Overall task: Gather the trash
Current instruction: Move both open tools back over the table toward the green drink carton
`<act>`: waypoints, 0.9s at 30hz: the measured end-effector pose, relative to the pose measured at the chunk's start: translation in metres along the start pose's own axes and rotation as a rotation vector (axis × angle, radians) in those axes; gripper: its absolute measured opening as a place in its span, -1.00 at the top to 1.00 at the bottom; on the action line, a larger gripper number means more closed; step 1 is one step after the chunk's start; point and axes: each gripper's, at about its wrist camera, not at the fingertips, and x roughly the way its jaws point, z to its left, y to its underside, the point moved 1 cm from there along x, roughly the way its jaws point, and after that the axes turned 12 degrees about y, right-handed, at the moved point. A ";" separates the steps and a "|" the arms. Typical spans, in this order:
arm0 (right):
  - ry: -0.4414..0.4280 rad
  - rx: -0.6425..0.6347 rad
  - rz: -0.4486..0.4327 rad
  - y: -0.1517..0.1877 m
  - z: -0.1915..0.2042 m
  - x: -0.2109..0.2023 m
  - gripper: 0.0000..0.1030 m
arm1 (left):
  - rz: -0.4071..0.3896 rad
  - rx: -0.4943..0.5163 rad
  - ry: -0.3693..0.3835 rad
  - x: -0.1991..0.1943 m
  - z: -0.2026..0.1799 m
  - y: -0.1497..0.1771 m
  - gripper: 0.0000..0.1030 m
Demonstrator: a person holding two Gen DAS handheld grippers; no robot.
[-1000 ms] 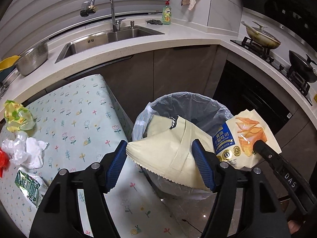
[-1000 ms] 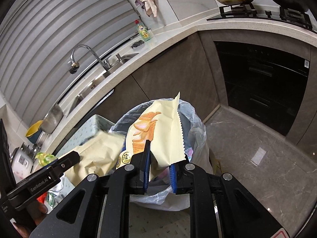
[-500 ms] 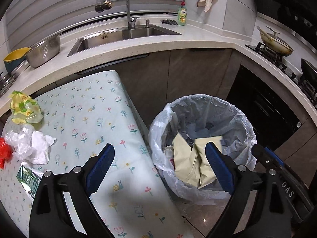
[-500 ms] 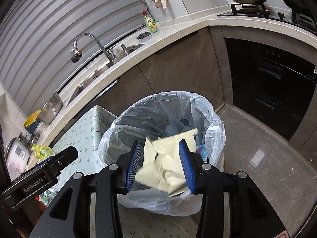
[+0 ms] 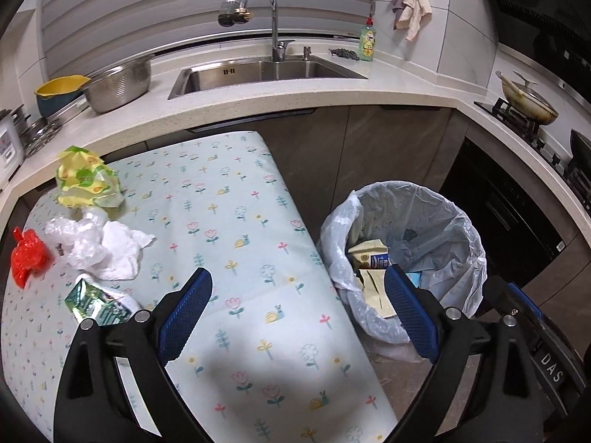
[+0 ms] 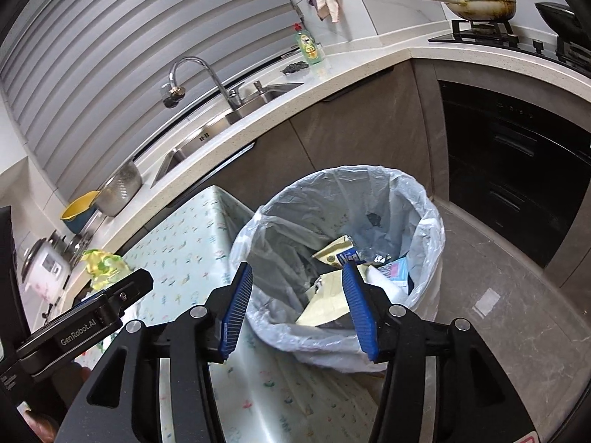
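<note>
Both grippers hang empty, jaws wide apart — the left gripper [image 5: 297, 304] nearer the trash pile [image 5: 92, 243] lying far left on the table [image 5: 236, 229], the right gripper [image 6: 297, 295] over the bin [image 6: 428, 221].

A pale speckled countertop [image 5: 280, 110] with a steel sink [image 5: 258, 72] and curved tap [image 5: 266, 11] wraps round dark cabinets [image 6: 354, 125], beneath ribbed grey blinds [image 5: 147, 3], over grey marble floor [image 6: 509, 317].
</note>
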 end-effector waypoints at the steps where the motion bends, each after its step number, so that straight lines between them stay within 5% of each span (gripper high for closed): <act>1: -0.006 -0.004 -0.002 0.002 0.004 -0.004 0.01 | -0.005 -0.004 -0.003 -0.005 0.003 0.001 -0.76; 27: -0.157 -0.211 0.039 0.076 0.125 -0.059 -0.18 | -0.050 -0.206 -0.168 -0.107 0.132 0.062 -0.83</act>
